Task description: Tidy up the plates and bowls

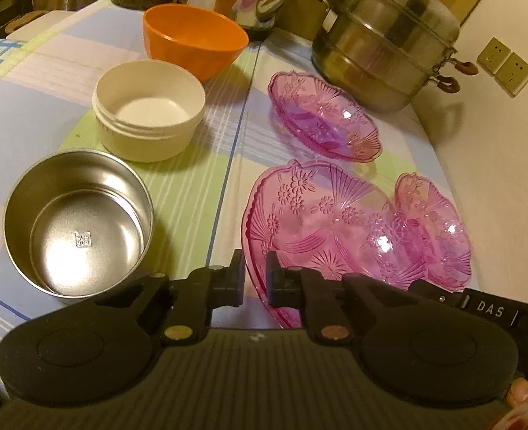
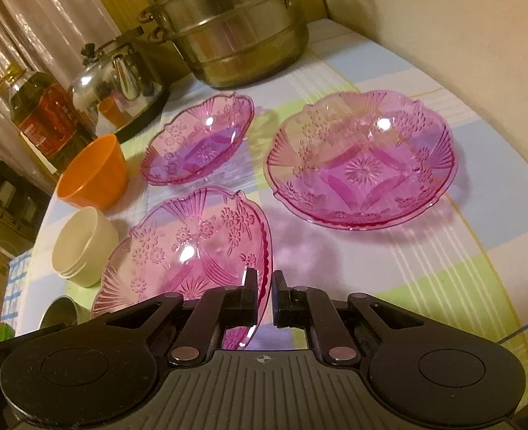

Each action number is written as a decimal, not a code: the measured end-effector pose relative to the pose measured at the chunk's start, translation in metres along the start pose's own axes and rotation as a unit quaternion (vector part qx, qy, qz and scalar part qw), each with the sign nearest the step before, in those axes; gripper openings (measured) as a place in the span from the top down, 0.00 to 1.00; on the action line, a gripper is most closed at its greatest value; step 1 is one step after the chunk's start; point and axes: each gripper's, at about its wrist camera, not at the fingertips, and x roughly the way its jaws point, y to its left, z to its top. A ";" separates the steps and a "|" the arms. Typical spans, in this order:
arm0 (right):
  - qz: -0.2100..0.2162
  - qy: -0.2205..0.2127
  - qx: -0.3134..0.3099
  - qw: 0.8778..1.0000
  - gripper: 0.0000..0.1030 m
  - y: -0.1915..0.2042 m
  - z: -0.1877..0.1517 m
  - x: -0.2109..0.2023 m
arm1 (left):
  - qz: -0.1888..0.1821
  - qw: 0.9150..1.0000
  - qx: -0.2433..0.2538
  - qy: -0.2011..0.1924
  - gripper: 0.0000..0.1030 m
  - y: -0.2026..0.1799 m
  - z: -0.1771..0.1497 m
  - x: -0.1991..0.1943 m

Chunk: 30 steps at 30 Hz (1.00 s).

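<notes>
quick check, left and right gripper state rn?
Left gripper: shut on the near pink plate, clamping its rim.
Right gripper: shut on the same plate's opposite rim.

Right tool [image 2: 264,299] pinched on near pink plate's [image 2: 185,247] rim; plate tilted.

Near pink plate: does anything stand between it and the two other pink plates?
Nothing visible does. Left gripper and right gripper are shut on the near pink plate; only tablecloth separates it from the right plate and far plate.
</notes>
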 end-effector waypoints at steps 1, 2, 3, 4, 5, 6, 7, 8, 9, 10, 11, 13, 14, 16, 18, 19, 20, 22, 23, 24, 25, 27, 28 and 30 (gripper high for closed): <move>0.000 -0.003 0.000 1.000 0.93 0.000 0.000 -0.003 | -0.002 1.000 0.001 -0.002 0.91 -0.001 0.001 -0.002; 0.001 -0.006 0.000 1.000 0.93 0.000 0.001 -0.006 | -0.004 1.000 0.003 -0.004 0.91 -0.003 0.002 -0.004; 0.001 -0.009 0.000 1.000 0.93 0.000 0.001 -0.009 | -0.005 1.000 0.005 -0.005 0.91 -0.006 0.003 -0.006; 0.001 -0.013 0.001 1.000 0.93 -0.001 0.002 -0.011 | -0.008 1.000 0.007 -0.007 0.91 -0.009 0.004 -0.008; 0.000 -0.017 0.003 1.000 0.93 -0.002 0.003 -0.015 | -0.011 1.000 0.010 -0.009 0.91 -0.011 0.004 -0.010; 0.000 -0.021 0.004 1.000 0.93 -0.003 0.005 -0.018 | -0.014 1.000 0.012 -0.010 0.91 -0.014 0.005 -0.011; -0.001 -0.025 0.005 1.000 0.93 -0.004 0.006 -0.021 | -0.017 1.000 0.015 -0.011 0.91 -0.018 0.006 -0.012; -0.002 -0.029 0.006 1.000 0.93 -0.006 0.007 -0.024 | -0.020 1.000 0.018 -0.012 0.91 -0.022 0.006 -0.012; -0.004 -0.034 0.007 0.999 0.93 -0.007 0.010 -0.028 | -0.023 0.999 0.021 -0.012 0.91 -0.026 0.007 -0.013; -0.006 -0.038 0.008 0.999 0.93 -0.009 0.011 -0.031 | -0.027 0.999 0.024 -0.013 0.91 -0.030 0.008 -0.013; -0.008 -0.043 0.009 0.999 0.93 -0.011 0.014 -0.035 | -0.031 0.999 0.026 -0.013 0.91 -0.035 0.009 -0.012; -0.012 -0.052 0.012 0.999 0.93 -0.016 0.020 -0.041 | -0.038 0.999 0.033 -0.015 0.91 -0.045 0.011 -0.011; -0.014 -0.056 0.013 0.998 0.93 -0.019 0.022 -0.044 | -0.041 0.998 0.036 -0.015 0.91 -0.050 0.012 -0.010; -0.020 -0.063 0.016 0.998 0.93 -0.025 0.028 -0.048 | -0.047 0.998 0.044 -0.016 0.91 -0.062 0.014 -0.007; -0.026 -0.069 0.019 0.997 0.93 -0.033 0.033 -0.050 | -0.054 0.997 0.052 -0.016 0.91 -0.073 0.016 -0.003; -0.029 -0.071 0.021 0.997 0.93 -0.037 0.035 -0.051 | -0.058 0.997 0.056 -0.016 0.91 -0.079 0.017 -0.001; -0.032 -0.073 0.024 0.997 0.93 -0.042 0.038 -0.051 | -0.060 0.996 0.060 -0.015 0.91 -0.084 0.018 0.002; -0.038 -0.077 0.027 0.996 0.93 -0.050 0.044 -0.051 | -0.065 0.996 0.067 -0.013 0.91 -0.095 0.021 0.009; -0.041 -0.079 0.027 0.996 0.93 -0.055 0.046 -0.051 | -0.067 0.995 0.070 -0.012 0.91 -0.100 0.022 0.012; -0.044 -0.080 0.028 0.995 0.93 -0.059 0.048 -0.051 | -0.069 0.995 0.072 -0.011 0.91 -0.105 0.022 0.015; -0.047 -0.082 0.030 0.995 0.93 -0.063 0.051 -0.051 | -0.070 0.995 0.075 -0.009 0.91 -0.110 0.023 0.018; -0.052 -0.085 0.032 0.995 0.93 -0.071 0.055 -0.049 | -0.074 0.994 0.081 -0.008 0.91 -0.119 0.024 0.025; -0.054 -0.086 0.033 0.994 0.93 -0.074 0.058 -0.048 | -0.075 0.994 0.084 -0.006 0.91 -0.124 0.025 0.029; -0.059 -0.087 0.035 0.994 0.93 -0.082 0.063 -0.046 | -0.076 0.993 0.088 -0.002 0.91 -0.132 0.026 0.036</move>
